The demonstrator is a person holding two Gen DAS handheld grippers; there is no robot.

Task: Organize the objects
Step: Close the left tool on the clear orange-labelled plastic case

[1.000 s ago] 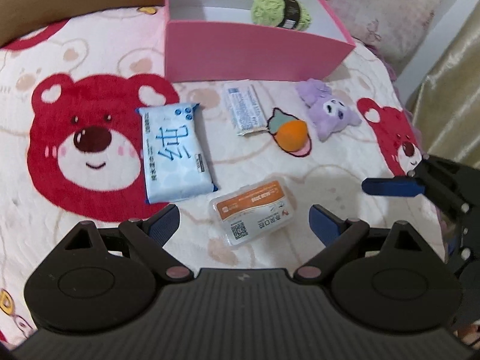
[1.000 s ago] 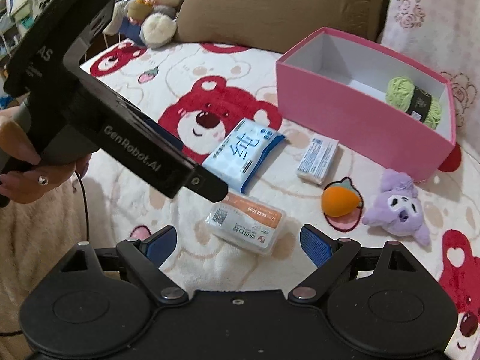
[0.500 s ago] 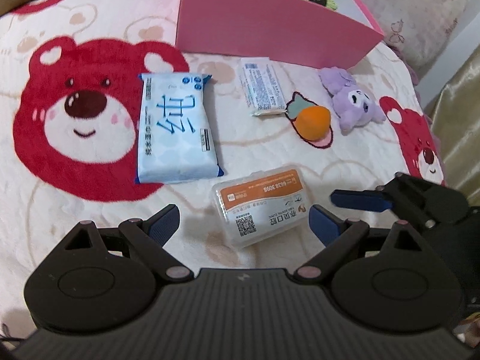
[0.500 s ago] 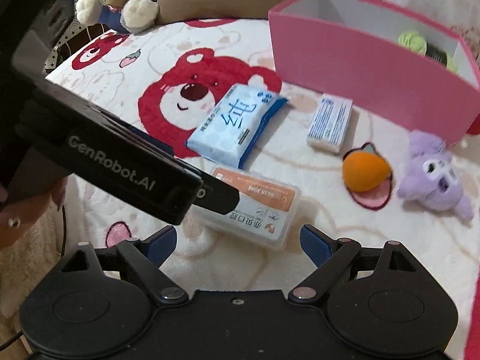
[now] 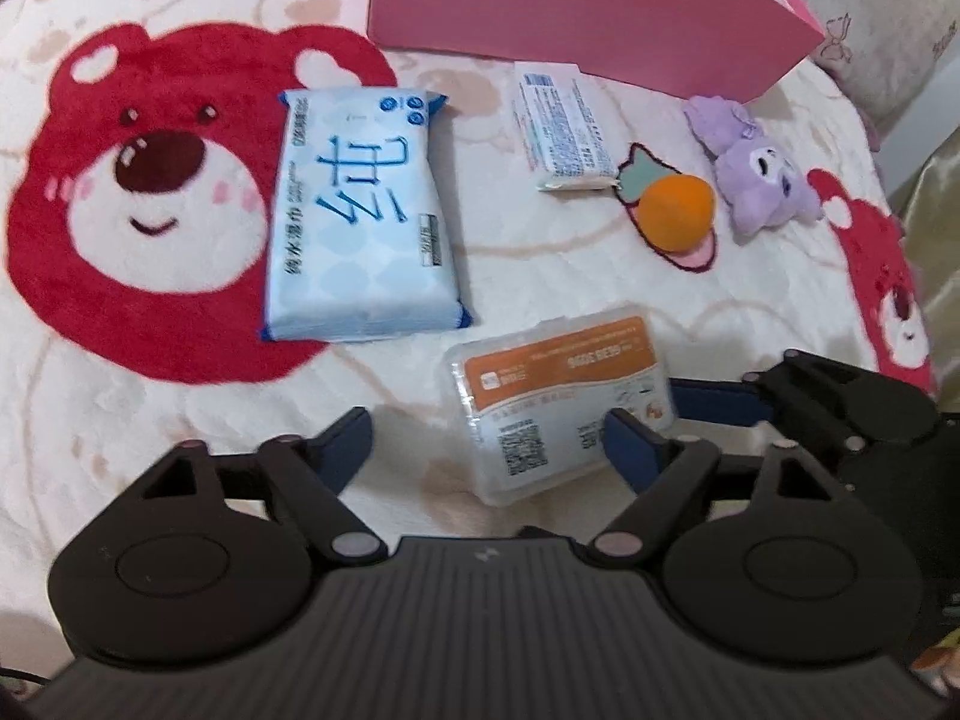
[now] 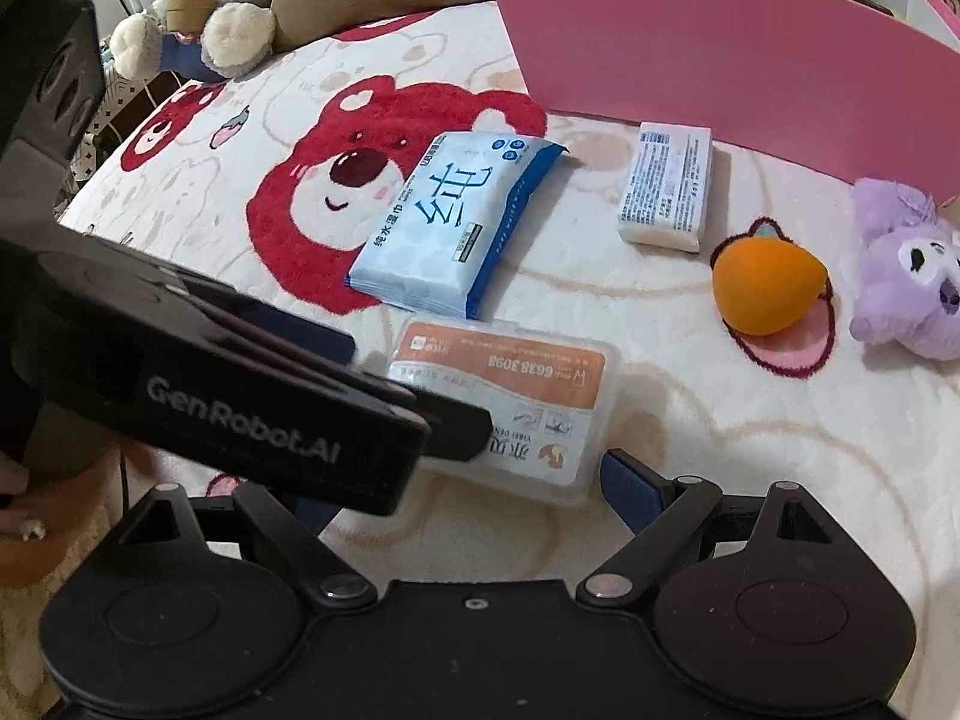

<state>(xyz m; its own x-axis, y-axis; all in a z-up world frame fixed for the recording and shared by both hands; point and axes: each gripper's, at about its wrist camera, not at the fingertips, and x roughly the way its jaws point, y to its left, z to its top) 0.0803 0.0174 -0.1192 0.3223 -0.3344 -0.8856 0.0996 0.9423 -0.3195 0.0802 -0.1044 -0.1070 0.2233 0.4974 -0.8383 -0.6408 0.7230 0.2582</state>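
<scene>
Lower now, both grippers, closer to the clear plastic box [image 5: 561,405] than a second ago; pink bin [image 5: 576,6] pushed toward the top edge of the left wrist view, yarn inside barely glimpsed from the right. Left gripper [image 5: 486,438] closing, box between its blue pads but pads not pressing yet: near pad overlapping one short end, far pad apart on bare blanket. Right gripper [image 6: 462,495] wide open, nothing held, one blue finger [image 6: 627,489] just beside the box's corner, the other hidden behind the left tool's black body. Judged: a grab on the box about to start, drop into the bin to follow; four other items untouched. Box: rigid, glossy, rounded corners, orange-and-white label, lying flat on the fleecy bear-print blanket [image 5: 150,408], slightly skewed to the jaws. Wet-wipe pack [image 5: 360,228]: soft crinkly film, pale blue, pillow-shaped, near the box. Small white packet [image 5: 564,126]: flat, printed, just before the bin wall. Orange sponge [image 5: 675,210]: matte, teardrop, squashy-looking. Purple plush toy [image 5: 756,180]: fuzzy, limp, beside the sponge.
</scene>
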